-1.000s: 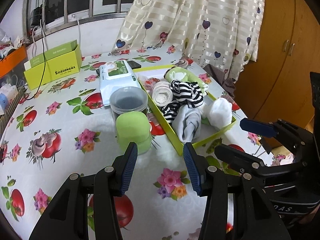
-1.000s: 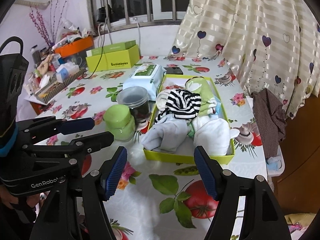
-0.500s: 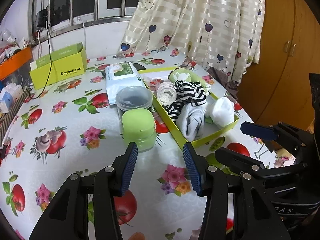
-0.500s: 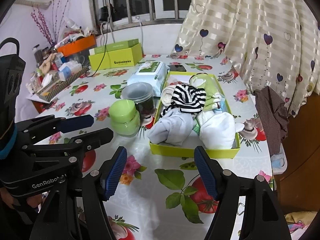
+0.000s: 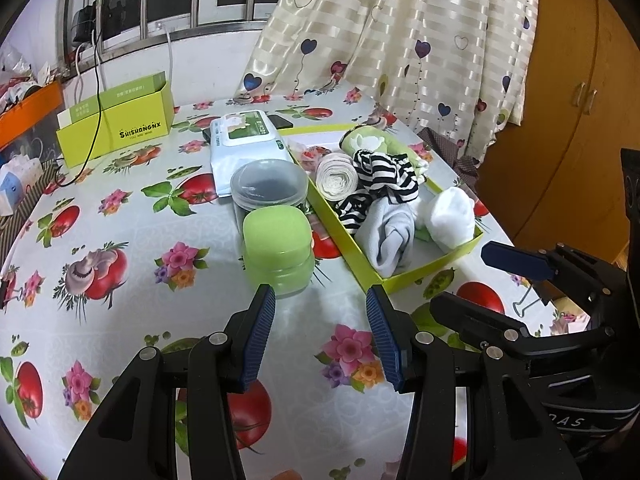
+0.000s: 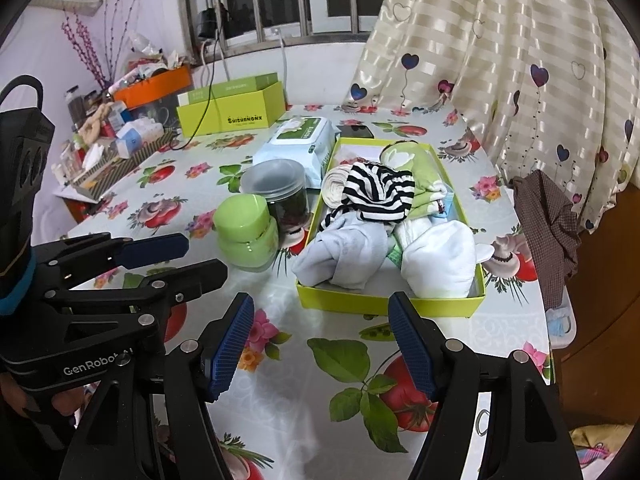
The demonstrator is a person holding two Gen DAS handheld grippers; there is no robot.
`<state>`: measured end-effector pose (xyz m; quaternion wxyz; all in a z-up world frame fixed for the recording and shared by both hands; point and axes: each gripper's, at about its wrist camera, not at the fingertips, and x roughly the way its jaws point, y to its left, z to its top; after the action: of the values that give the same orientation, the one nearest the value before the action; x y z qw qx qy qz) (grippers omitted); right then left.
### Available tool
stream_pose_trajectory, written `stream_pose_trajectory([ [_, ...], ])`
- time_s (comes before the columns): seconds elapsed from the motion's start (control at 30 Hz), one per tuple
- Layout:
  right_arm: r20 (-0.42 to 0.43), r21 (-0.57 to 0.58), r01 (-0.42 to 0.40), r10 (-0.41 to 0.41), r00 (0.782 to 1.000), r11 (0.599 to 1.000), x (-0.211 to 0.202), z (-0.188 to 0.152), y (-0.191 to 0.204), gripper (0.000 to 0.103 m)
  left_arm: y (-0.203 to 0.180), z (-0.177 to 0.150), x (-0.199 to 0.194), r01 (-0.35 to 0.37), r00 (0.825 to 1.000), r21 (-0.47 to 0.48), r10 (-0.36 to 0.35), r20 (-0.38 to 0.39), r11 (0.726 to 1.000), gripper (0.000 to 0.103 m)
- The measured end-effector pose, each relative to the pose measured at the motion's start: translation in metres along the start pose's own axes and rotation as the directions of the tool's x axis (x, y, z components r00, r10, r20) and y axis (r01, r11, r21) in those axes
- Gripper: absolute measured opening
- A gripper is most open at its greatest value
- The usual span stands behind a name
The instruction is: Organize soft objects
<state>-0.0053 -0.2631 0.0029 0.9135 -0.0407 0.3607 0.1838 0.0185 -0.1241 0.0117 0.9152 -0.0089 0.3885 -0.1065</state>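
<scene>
**Status: Soft Items Loaded, Both Claws Idle**

Currently, the left claw (image 5: 320, 334) and the right claw (image 6: 322, 338) both stand with jaws spread and nothing between them, side by side above the worktop (image 5: 120, 320) covered in a glossy fruit-and-flower oilcloth, short of the near end of the tray.

**Progress.** The shallow lime-green cardboard tray (image 6: 384, 307) carries all the soft items in view: a black-and-white striped sock (image 6: 378, 192), a pale grey knotted sock bundle (image 6: 340, 254), a white rolled sock ball (image 6: 440, 264), a cream rolled fabric coil (image 5: 335, 174) and a light green folded cloth (image 6: 424, 172). No loose soft item shows on the oilcloth itself. The load looks piled rather than aligned, so judged from this, collection is done and only tidying inside the tray may remain.

**Clearances.**
- A lime-green lidded plastic jar (image 5: 278, 248) and a clear lidded plastic tub (image 5: 269, 186) stand just beside the tray's left wall; approach from that side is tight.
- The right tray wall runs near the worktop edge, where a dark checked cloth (image 6: 548, 220) hangs.
- Bare oilcloth lies in front of the tray, offering the freest entry.
</scene>
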Motion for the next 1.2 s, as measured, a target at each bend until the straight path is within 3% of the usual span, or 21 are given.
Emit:
stream_pose_trajectory([
  [0.97, -0.015, 0.0, -0.002, 0.002, 1.0, 1.0, 0.012, -0.003, -0.004, 0.07, 0.005, -0.002, 0.01, -0.007, 1.0, -0.004, 0.006, -0.016, 1.0, 0.049],
  [1.2, -0.014, 0.0, -0.001, 0.001, 1.0, 1.0, 0.013, -0.003, -0.005, 0.07, 0.001, -0.003, 0.008, -0.038, 0.999, 0.013, 0.038, -0.009, 0.999, 0.049],
])
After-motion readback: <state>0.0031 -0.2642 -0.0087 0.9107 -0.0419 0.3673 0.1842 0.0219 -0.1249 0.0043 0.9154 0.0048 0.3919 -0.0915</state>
